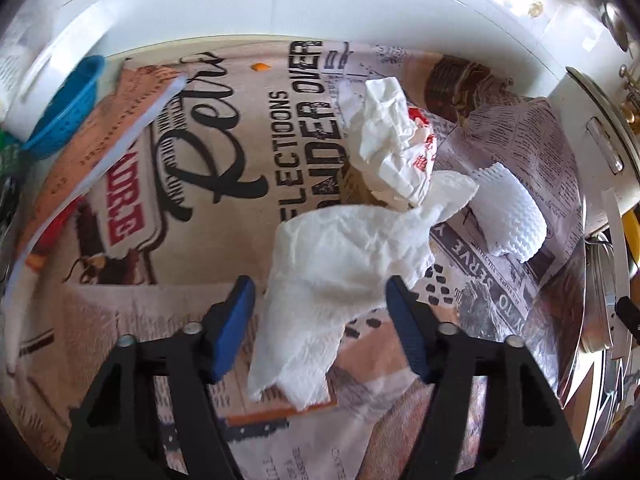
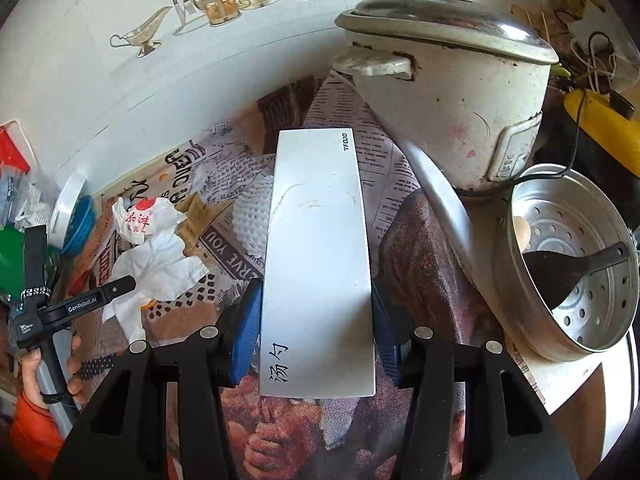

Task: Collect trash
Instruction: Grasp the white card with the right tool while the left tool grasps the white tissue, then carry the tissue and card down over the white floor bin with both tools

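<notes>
Left gripper (image 1: pixel 320 320) hangs low over the tabletop (image 1: pixel 192 280), fingers spread wide, blue pads either side of the white paper towel (image 1: pixel 340 264) but gripping nothing; the towel lies loose between them, one pad close against its right edge, a gap on the other side. Just past the towel, touching its far end, sits a crumpled wrapper (image 1: pixel 392 140) with red print, and to the right of both a white foam net (image 1: pixel 508 216) lies on the newsprint-pattern cover. That trash cluster holds the middle-right of the tabletop; to its left there's a broad bare stretch of printed cover, running to a blue basket (image 1: pixel 68 108) at the far left corner by the white wall (image 1: pixel 280 0). Over on the right gripper (image 2: pixel 316 320), the pads are clamped on both long edges of a flat silver packet (image 2: pixel 320 240) with black characters, which juts forward above the foam net. Tight quarters on that side: the rice cooker (image 2: pixel 452 92) stands at the far right edge, and a perforated steamer tray (image 2: pixel 580 280) holding a dark rice paddle (image 2: pixel 568 272) leans just right of the packet. From this view the wrapper and towel sit towards the left edge, near the left gripper's body.
</notes>
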`<state>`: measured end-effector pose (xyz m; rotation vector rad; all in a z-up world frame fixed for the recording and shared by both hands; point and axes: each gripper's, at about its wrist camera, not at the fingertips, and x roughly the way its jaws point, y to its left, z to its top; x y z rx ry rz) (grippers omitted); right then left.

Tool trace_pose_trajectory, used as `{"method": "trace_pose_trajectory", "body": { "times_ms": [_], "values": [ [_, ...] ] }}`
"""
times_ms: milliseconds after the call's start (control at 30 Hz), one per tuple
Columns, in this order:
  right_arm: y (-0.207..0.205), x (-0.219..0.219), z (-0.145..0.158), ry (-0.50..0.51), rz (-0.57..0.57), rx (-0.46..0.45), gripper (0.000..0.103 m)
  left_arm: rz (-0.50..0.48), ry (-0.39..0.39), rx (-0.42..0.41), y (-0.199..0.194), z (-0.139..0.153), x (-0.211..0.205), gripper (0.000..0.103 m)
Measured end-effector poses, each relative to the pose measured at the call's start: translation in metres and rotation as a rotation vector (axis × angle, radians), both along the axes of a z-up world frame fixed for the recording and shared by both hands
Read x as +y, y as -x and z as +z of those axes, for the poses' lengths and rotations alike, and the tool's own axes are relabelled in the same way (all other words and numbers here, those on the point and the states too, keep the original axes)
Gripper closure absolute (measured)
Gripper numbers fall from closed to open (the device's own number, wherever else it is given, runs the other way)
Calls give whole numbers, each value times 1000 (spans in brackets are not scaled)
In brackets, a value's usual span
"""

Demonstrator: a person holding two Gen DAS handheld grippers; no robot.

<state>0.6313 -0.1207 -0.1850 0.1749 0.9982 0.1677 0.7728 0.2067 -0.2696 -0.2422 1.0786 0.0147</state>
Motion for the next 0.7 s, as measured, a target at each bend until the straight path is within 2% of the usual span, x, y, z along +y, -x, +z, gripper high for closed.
{"method": "trace_pose_trajectory", "body": {
  "times_ms": [67,100,167,300,367,567,700],
  "values": [
    [2,1,-2,9,-9,7,55,-26,-9,-12,-4,2,-6,70],
    [2,1,-2,11,-11,10,55,-34,-17,-15,-5,3,-8,87],
    [4,1,-2,1,-4,17,55,-55,-22,-26,-3,9,-14,97],
    [9,3,14,-24,34,-17,55,-48,-87,-68,14,29,-29,100],
    [15,-4,26,-35,57,-50,55,-31,-86,-93,24,43,-34,100],
    [26,-31,51,-64,139,-121,55,53,-121,-221,71,102,-53,100],
    [30,-32,60,-67,215,-149,55,138,-134,-309,110,142,-58,100]
  ]
}}
